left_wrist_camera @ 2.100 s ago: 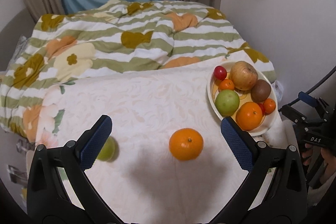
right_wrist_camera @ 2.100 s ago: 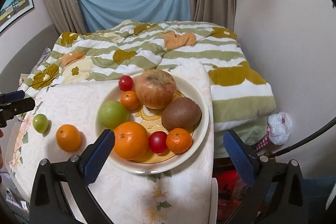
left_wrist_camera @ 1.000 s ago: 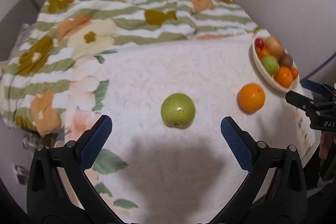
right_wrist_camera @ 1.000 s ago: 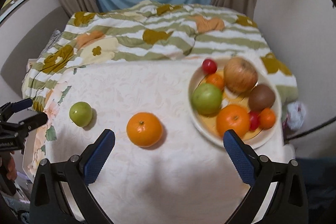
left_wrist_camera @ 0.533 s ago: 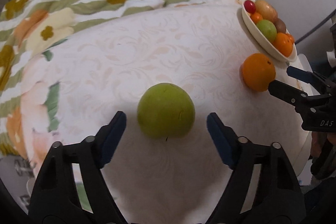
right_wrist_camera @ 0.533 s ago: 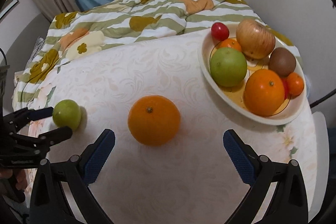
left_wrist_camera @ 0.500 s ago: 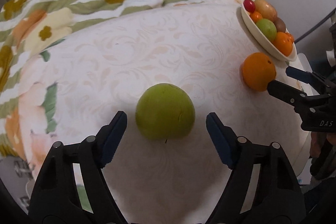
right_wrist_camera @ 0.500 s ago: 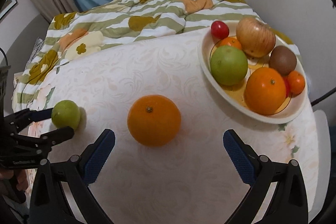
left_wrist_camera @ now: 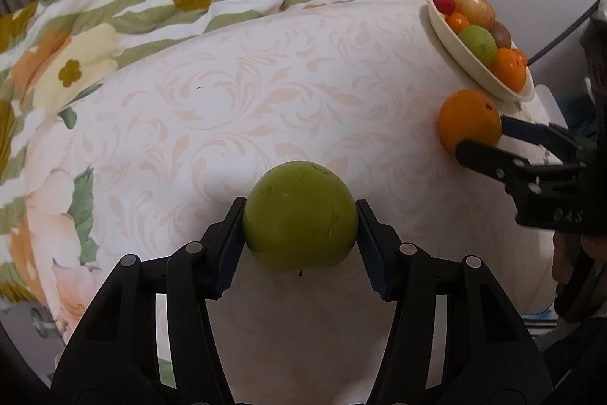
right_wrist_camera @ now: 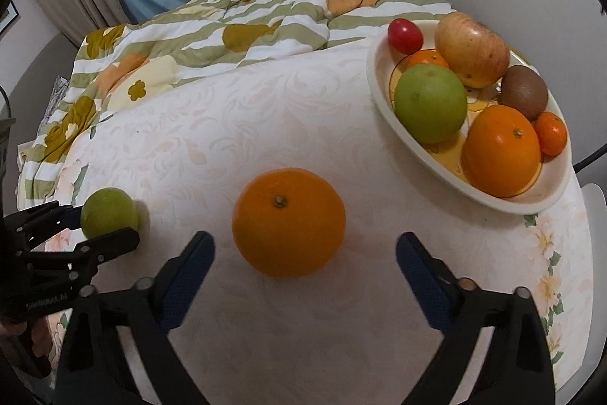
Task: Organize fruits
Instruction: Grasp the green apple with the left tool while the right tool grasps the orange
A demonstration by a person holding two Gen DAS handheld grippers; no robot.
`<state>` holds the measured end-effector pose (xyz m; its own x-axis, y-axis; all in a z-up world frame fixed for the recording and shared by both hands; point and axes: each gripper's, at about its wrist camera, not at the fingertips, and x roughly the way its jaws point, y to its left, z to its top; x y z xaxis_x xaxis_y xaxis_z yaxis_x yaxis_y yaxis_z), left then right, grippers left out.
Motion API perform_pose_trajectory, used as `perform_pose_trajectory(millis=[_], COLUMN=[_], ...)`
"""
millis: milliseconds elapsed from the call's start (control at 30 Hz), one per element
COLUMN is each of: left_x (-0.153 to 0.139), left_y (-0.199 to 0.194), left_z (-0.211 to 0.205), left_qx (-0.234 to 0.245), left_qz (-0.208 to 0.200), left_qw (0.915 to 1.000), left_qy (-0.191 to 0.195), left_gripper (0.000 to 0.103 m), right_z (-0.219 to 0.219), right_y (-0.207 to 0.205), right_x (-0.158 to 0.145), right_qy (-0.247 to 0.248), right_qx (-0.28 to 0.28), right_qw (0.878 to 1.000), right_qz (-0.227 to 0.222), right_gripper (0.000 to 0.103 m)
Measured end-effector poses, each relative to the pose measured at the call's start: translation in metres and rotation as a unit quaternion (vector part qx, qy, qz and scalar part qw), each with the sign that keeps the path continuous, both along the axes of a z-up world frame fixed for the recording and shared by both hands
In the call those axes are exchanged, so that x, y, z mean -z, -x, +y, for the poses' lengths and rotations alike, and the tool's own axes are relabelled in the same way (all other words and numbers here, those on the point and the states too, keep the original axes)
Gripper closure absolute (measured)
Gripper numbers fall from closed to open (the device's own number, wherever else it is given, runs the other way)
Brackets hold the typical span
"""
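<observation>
A small green fruit (left_wrist_camera: pixel 299 215) rests on the white floral tablecloth (left_wrist_camera: pixel 265 93). My left gripper (left_wrist_camera: pixel 299 234) is closing, and both blue pads touch the fruit's sides; the right wrist view shows that fruit (right_wrist_camera: pixel 108 213) at the far left. A large orange (right_wrist_camera: pixel 288 221) sits mid-table between the fingers of my right gripper (right_wrist_camera: pixel 305 241). Those jaws are closing too, but a gap remains on each side of the orange. In the left wrist view the orange (left_wrist_camera: pixel 468 122) lies at the right, with the right gripper (left_wrist_camera: pixel 483 137) around it.
A cream bowl (right_wrist_camera: pixel 512 205) at the table's right edge holds a green apple (right_wrist_camera: pixel 430 105), an orange (right_wrist_camera: pixel 500 154), a reddish apple, a kiwi, small tangerines and a red tomato. A striped floral quilt (right_wrist_camera: pixel 265 14) lies beyond the table. A white wall stands at the right.
Both grippers came down over their fruits. The left jaws narrowed from wide apart until they touch the green fruit. The right jaws narrowed slightly around the orange.
</observation>
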<state>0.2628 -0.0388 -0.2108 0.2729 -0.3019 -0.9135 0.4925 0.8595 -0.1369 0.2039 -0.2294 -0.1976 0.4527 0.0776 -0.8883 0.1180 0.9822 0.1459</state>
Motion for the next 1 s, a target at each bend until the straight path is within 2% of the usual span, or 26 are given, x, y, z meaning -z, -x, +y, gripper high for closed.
perform_pose_trajectory(millis=[167, 267, 367, 433, 467, 733, 1000], left_x=[0.0, 0.0, 0.0, 0.0, 0.0, -0.007, -0.033], left_y=[-0.001, -0.001, 0.0, 0.001, 0.001, 0.002, 0.01], left_z=[0.006, 0.012, 0.02, 0.024, 0.026, 0.038, 0.031], left_qx=[-0.008, -0.015, -0.024, -0.028, -0.031, -0.047, -0.062], left_qz=[0.006, 0.007, 0.009, 0.009, 0.009, -0.004, -0.02], left_qw=[0.9999, 0.9998, 0.9997, 0.9996, 0.9995, 0.9989, 0.9978], left_qy=[0.005, 0.005, 0.005, 0.003, 0.002, 0.0, 0.011], left_gripper=[0.041, 0.041, 0.041, 0.041, 0.041, 0.041, 0.041], right_z=[0.004, 0.006, 0.008, 0.01, 0.01, 0.013, 0.007], right_y=[-0.009, -0.015, -0.018, -0.018, -0.019, -0.015, -0.006], right_x=[0.001, 0.004, 0.006, 0.008, 0.009, 0.0, -0.026], right_qy=[0.006, 0.004, 0.008, 0.015, 0.016, 0.018, 0.006], right_qx=[-0.005, -0.01, -0.014, -0.014, -0.014, -0.015, -0.027], right_qw=[1.0, 1.0, 1.0, 1.0, 1.0, 1.0, 0.999], right_qz=[-0.002, 0.006, 0.01, 0.016, 0.021, 0.007, -0.02], right_gripper=[0.013, 0.025, 0.028, 0.038, 0.046, 0.047, 0.047])
